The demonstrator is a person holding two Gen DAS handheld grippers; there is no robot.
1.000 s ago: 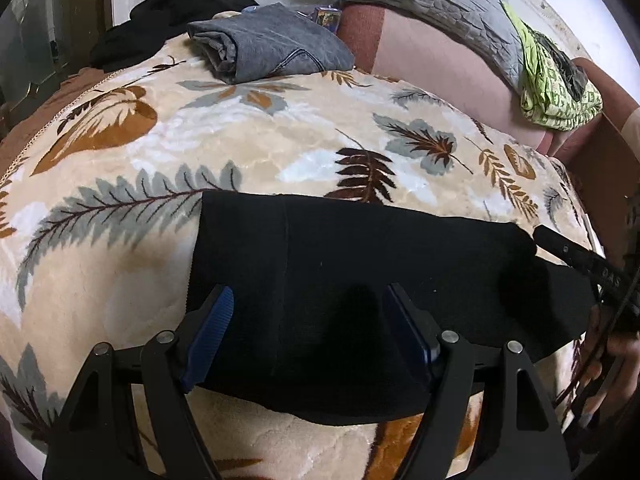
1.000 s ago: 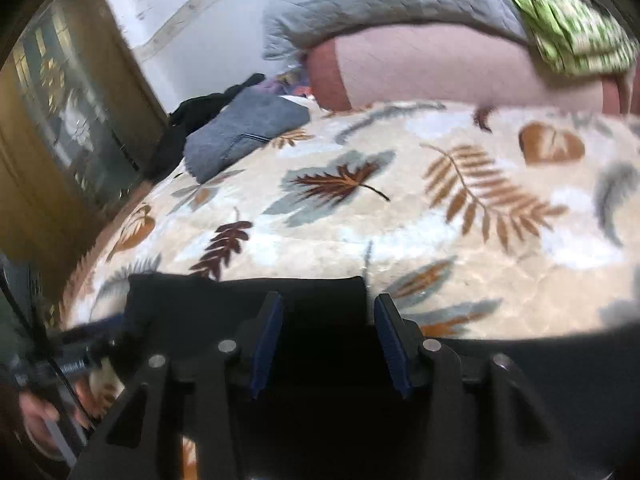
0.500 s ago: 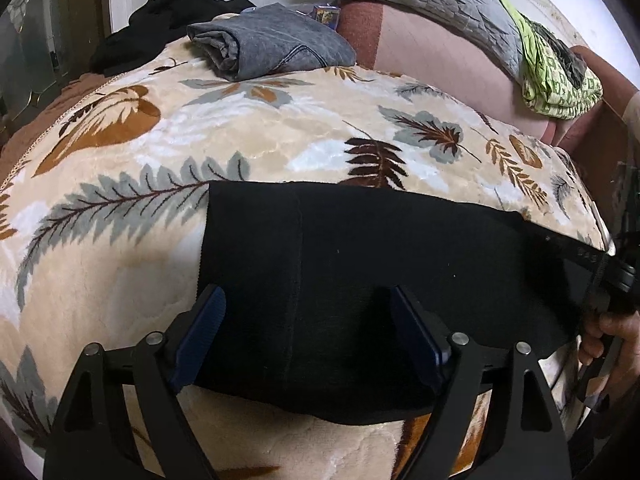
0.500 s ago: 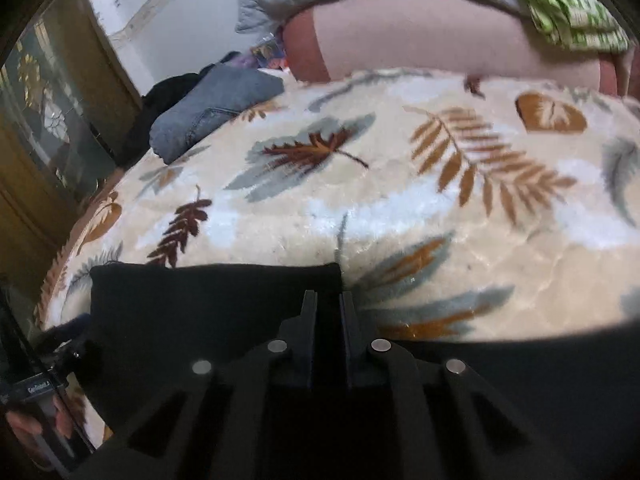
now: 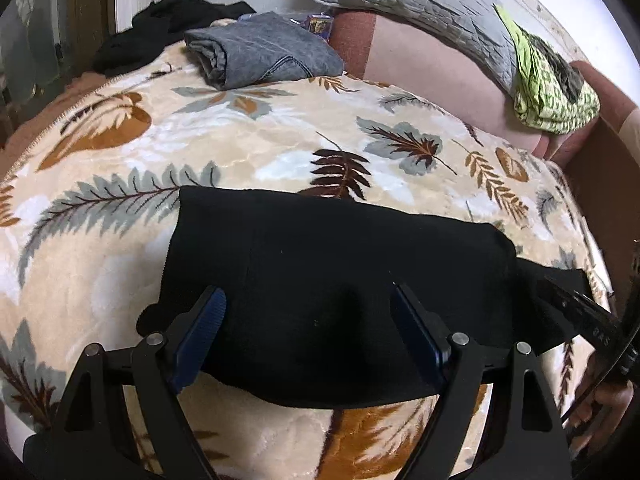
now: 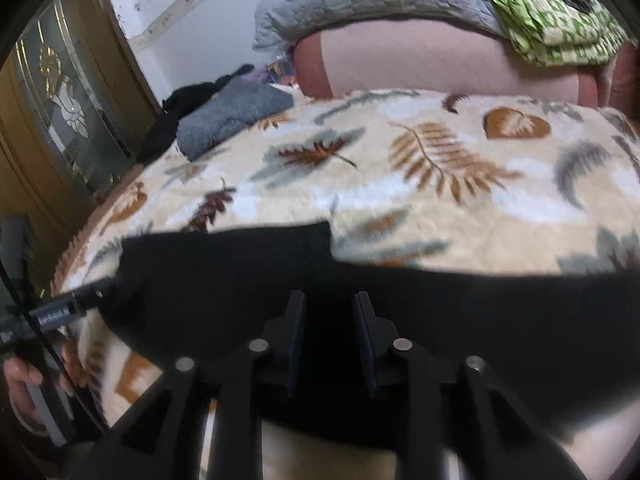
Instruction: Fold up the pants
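Note:
Black pants (image 5: 328, 280) lie folded flat across the near part of a leaf-patterned blanket (image 5: 260, 152). My left gripper (image 5: 308, 320) is wide open above the pants' near edge, holding nothing. My right gripper (image 6: 330, 320) is partly open over the black pants (image 6: 224, 276), with a gap between its pads and no cloth pinched. The right gripper's finger (image 5: 580, 312) shows at the pants' right end in the left wrist view. The left gripper's finger (image 6: 72, 304) shows at the left end in the right wrist view.
Folded grey jeans (image 5: 260, 52) and a black garment (image 5: 168, 28) lie at the far edge of the bed. A grey quilted pillow (image 5: 420, 4) and green patterned cloth (image 5: 552, 92) rest on a pink bolster (image 5: 432, 76). A wooden cabinet with glass (image 6: 60, 112) stands left.
My right gripper closed on the pants half a second ago and has now opened partway. The left gripper stayed open, shifting slightly over the pants.

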